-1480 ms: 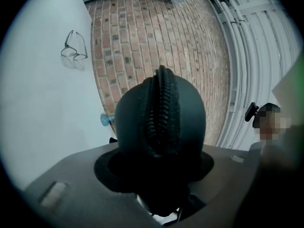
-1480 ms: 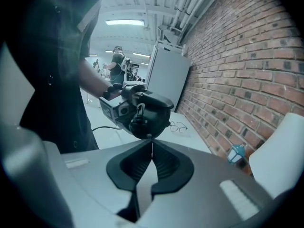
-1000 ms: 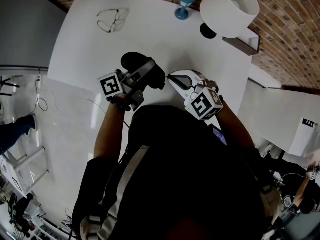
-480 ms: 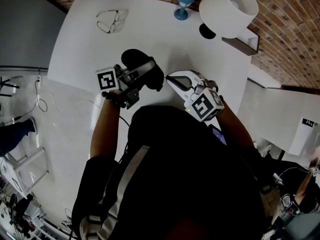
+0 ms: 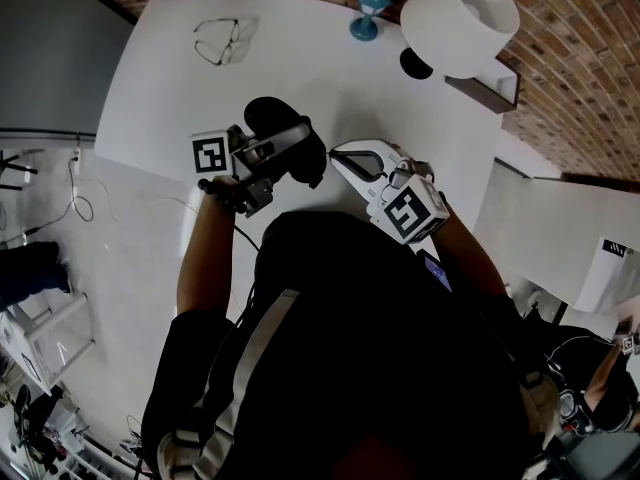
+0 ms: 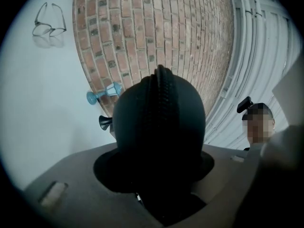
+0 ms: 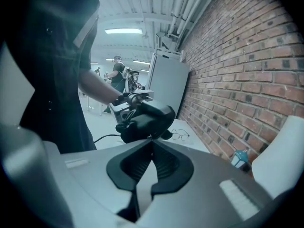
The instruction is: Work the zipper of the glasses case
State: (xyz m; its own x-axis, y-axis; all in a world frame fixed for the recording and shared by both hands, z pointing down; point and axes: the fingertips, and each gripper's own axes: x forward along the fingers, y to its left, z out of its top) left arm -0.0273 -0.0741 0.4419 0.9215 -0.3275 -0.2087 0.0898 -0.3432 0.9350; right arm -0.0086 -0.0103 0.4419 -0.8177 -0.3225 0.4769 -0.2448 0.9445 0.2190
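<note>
left tool (image 5: pixel 283 144) clamped on the black glasses case (image 6: pixel 159 125), held up off the counter (image 5: pixel 180 98). right tool (image 7: pixel 152 139) jaws together, tips at the case; unclear if they pinch the zipper pull. risk: an off-line tug slips the tips off or twists the case out of the clamp.

glasses case (image 6: pixel 159 127): matt black fabric | table (image 5: pixel 300 78): smooth white | wall (image 6: pixel 156 27): rough brick

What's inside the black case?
Can't tell: the case looks zipped shut, so its inside is hidden. One pair of glasses lies out on the table.
</note>
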